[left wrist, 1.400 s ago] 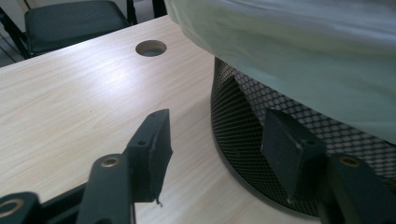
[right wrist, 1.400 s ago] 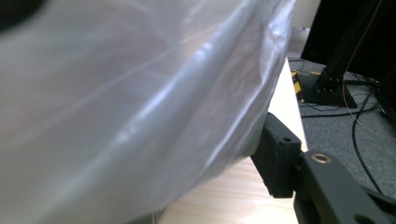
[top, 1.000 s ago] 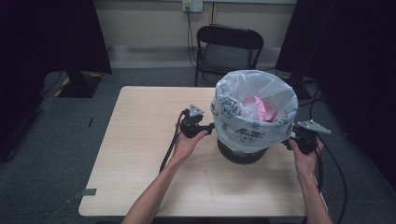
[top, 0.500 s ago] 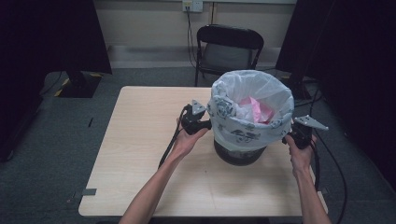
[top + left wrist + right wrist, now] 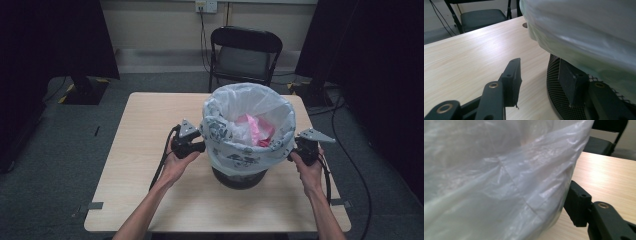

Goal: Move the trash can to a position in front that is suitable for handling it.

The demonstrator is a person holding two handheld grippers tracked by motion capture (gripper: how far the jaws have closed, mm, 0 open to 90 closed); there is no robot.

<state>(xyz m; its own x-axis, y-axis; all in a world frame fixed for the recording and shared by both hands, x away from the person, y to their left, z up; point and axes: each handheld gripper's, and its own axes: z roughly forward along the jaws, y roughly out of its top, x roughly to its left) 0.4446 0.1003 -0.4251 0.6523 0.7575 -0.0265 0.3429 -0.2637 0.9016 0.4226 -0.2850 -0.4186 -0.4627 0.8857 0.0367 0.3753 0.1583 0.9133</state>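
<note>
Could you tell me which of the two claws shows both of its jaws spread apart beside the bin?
The left claw: its jaws stand wide apart, one over the bare table, the other against the black mesh bin. The right claw is half hidden behind the white bag.

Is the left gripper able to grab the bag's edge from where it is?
Probably yes. The left gripper sits open right beside the bin, just under the white bag's folded-over edge, with nothing between them.

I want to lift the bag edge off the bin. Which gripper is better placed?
Probably right: the right gripper sits against the bag, while the left gripper stands open lower, at the mesh bin.
</note>
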